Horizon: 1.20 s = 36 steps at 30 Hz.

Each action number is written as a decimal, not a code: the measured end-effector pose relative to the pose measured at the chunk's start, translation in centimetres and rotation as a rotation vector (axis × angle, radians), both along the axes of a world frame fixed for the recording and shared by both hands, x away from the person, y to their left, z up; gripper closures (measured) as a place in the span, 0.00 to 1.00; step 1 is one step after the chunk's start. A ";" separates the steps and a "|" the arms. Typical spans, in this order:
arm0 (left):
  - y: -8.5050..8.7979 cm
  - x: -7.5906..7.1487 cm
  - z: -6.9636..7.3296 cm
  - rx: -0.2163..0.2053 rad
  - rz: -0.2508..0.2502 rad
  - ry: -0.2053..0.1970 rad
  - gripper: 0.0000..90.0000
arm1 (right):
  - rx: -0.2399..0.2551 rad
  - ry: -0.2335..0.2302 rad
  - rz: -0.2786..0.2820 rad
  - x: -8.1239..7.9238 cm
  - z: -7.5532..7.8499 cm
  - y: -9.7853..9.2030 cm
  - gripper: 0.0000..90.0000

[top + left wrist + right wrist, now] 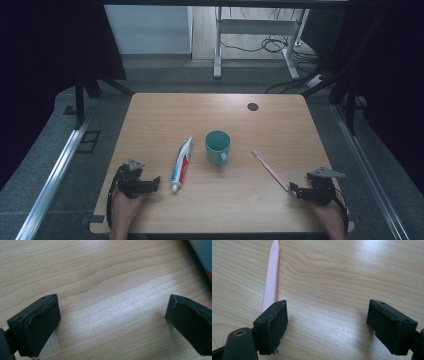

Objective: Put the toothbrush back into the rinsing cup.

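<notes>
A teal mug point(218, 147) stands upright mid-table. To its left lies a white, blue and red toothpaste tube point(181, 164), cap toward the front edge. A pink toothbrush point(270, 170) lies to the mug's right, bristles pointing away. My left gripper point(150, 184) rests near the front left, open, its jaws wide over bare wood point(112, 312); the tube's edge point(203, 252) shows at the top right there. My right gripper point(296, 192) rests at the front right, open, just beside the toothbrush handle point(272, 277), which runs past the outside of its left jaw.
The wooden table point(165, 110) has a dark round hole cover point(252, 106) near its far right. A white desk frame and cables point(270, 40) stand on the floor beyond. Metal rails point(55, 175) run along both sides of the table.
</notes>
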<state>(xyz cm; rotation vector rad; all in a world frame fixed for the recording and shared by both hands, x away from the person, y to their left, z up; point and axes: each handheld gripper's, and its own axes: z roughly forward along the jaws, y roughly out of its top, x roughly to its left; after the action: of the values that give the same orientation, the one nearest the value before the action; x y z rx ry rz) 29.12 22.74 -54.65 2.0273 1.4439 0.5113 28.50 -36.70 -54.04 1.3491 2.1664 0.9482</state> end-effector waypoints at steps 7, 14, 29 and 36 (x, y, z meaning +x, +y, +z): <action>-0.1 0.0 0.0 -0.002 0.013 0.000 0.00 | 0.000 0.000 0.000 0.0 0.0 0.0 0.19; -0.1 0.1 0.0 -0.002 0.016 -0.001 0.00 | 0.001 0.001 0.000 0.0 0.0 0.0 0.19; -0.1 0.1 0.0 -0.001 0.011 0.001 0.00 | 0.008 0.001 0.001 0.0 0.0 -0.1 0.19; -0.2 0.1 0.0 -0.001 0.012 0.000 0.00 | 0.023 0.010 -0.002 0.0 0.1 -0.3 0.20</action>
<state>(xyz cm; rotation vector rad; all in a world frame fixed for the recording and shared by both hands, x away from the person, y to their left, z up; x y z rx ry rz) 29.23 22.59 -54.66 2.0192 1.4567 0.5147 28.49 -36.97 -53.92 1.3692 2.1670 0.9700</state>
